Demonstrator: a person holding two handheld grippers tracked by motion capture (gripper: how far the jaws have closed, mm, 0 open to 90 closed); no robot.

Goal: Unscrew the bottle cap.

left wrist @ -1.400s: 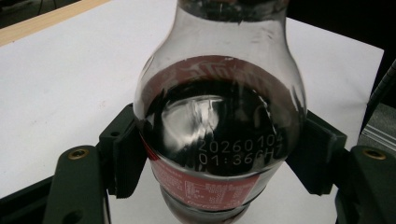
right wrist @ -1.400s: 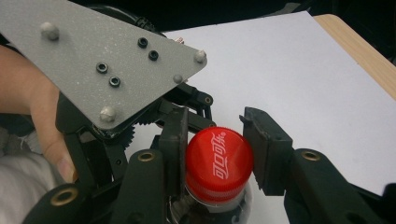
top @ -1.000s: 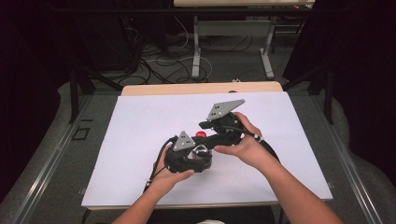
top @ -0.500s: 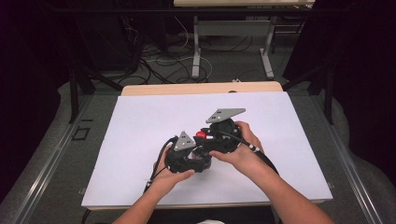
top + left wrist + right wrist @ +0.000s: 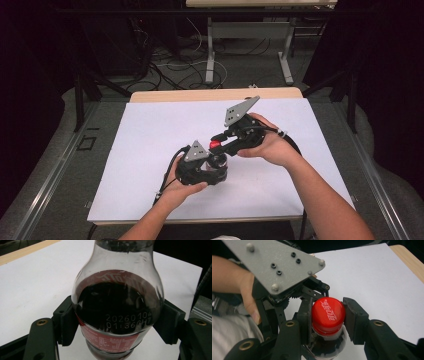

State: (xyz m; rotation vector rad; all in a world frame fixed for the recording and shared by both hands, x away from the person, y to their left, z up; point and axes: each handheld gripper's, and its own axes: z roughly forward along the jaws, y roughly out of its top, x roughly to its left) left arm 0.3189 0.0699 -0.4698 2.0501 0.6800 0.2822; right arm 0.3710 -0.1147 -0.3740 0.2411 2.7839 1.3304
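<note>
Cap-opening step: left hand-held gripper [image 5: 117,340] clamps the cola bottle [image 5: 117,305] by its shoulder above the white surface [image 5: 150,135], right hand-held gripper [image 5: 327,315] has just closed on the red cap [image 5: 328,313]; next likely a twist.

"20260104 01:36" on bottle [image 5: 117,300]

High view: fixed above person's side, faces forward and down over white table [image 5: 150,130], mid-distance, floor and cables beyond. Left gripper view: rides left gripper [image 5: 117,322], looks along own jaws, very close on bottle [image 5: 117,302] shoulder. Right gripper view: rides right gripper [image 5: 325,320], close, angled down on red cap [image 5: 328,313]. All three share bottle and table sheet.
</note>
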